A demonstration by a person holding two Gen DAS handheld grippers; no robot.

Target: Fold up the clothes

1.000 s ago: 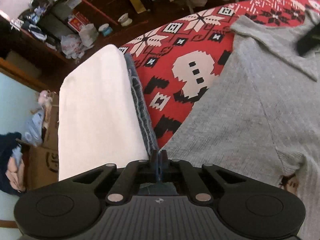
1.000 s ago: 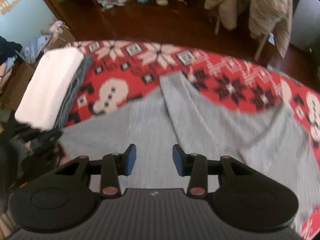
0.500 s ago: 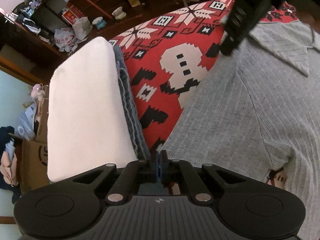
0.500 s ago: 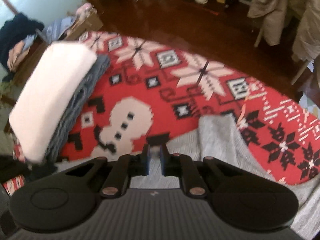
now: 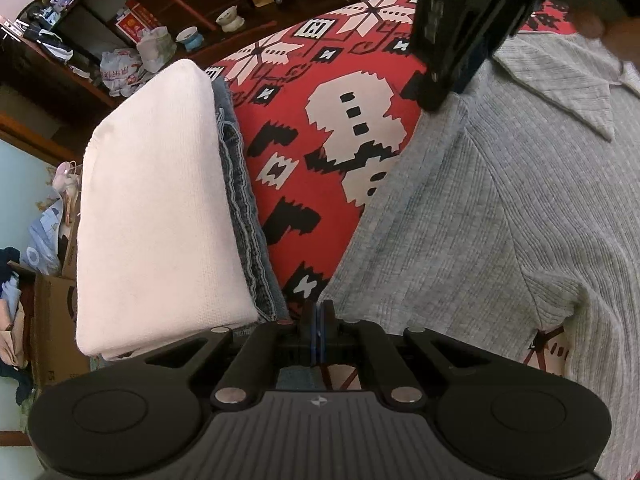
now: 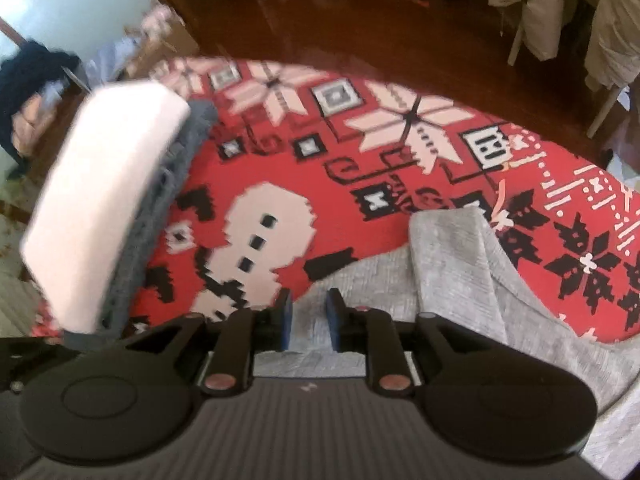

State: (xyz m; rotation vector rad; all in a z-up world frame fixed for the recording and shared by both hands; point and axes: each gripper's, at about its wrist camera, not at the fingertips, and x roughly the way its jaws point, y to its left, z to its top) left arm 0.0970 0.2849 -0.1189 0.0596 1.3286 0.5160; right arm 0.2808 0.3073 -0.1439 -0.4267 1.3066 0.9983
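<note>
A grey ribbed shirt (image 5: 500, 220) with a collar (image 5: 568, 92) lies spread on the red patterned cover (image 5: 320, 80). My left gripper (image 5: 319, 312) is shut on the shirt's near left edge, and the cloth runs right into its tips. In the right wrist view my right gripper (image 6: 308, 304) sits low over the shirt (image 6: 460, 264) at its far left edge. Its jaws are opening, with grey cloth showing in the gap and the pads not pressing on it. The left wrist view shows that gripper (image 5: 444, 92) from the side, tips at the shoulder edge, a hand (image 5: 592, 28) behind it.
A folded white cloth (image 5: 160, 200) rests on folded denim (image 5: 240, 200) at the left end of the cover; the same stack (image 6: 100, 200) shows in the right wrist view. A dark wood floor, cluttered shelves, a cardboard box and hanging clothes lie beyond the cover's far edge.
My right gripper swung left and down to the shirt's left shoulder edge; its jaws narrowed almost shut, then parted a little. The left gripper stayed shut at the same edge.
</note>
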